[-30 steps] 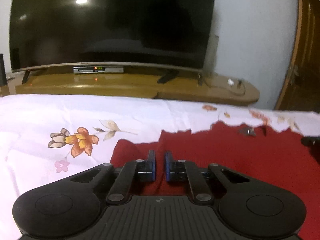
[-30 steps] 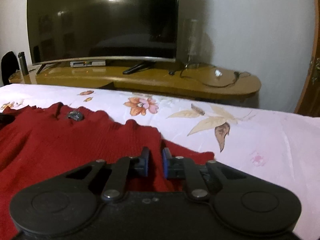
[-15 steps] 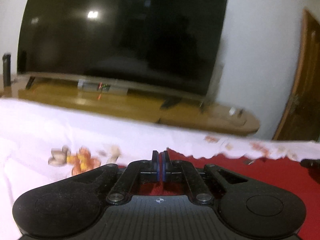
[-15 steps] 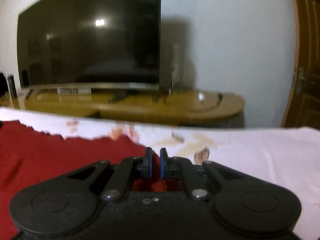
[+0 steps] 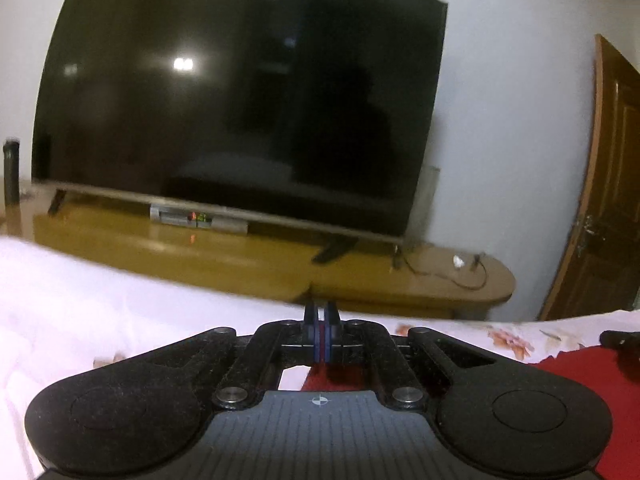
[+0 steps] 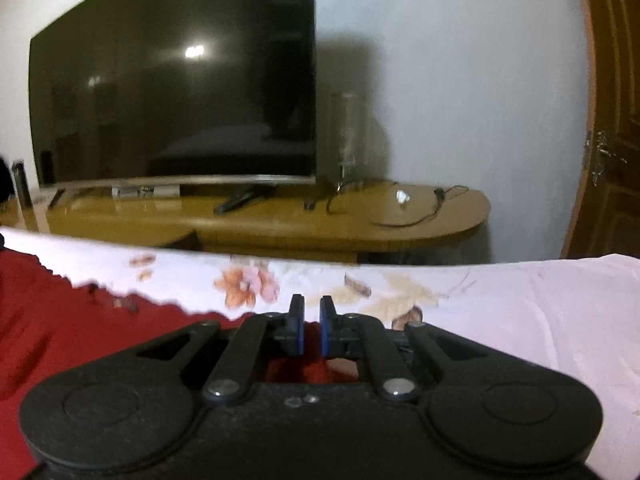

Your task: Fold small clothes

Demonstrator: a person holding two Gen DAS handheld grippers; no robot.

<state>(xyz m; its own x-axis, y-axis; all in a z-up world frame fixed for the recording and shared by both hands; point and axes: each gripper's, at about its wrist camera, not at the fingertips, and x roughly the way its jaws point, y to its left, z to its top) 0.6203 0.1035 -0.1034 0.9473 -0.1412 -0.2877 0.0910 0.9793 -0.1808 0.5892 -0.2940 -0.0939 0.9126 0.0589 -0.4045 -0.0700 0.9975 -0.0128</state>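
— How far along are you with the fold?

— Barely begun, I'd judge. My left claw (image 5: pixel 321 322) is pinched tight, with red cloth showing just under its pads; I take it that I hold an edge of the sweater (image 5: pixel 580 392), which runs off to 4 o'clock in that view

— And the other one?

— My right claw (image 6: pixel 311 324) is narrow, nearly shut, with red knit bunched between the pads (image 6: pixel 298 332). From there the sweater (image 6: pixel 60 320) spreads toward 9 o'clock, flat on the sheet (image 6: pixel 540 320)

— Any fold made so far?

— None that I can see. The far wavy hem lies single at 10 o'clock, and no layer sits over another

— What's left, then?

— Almost all of it: carry the near edge over toward 12 o'clock, lay it down, then fold again into a small stack
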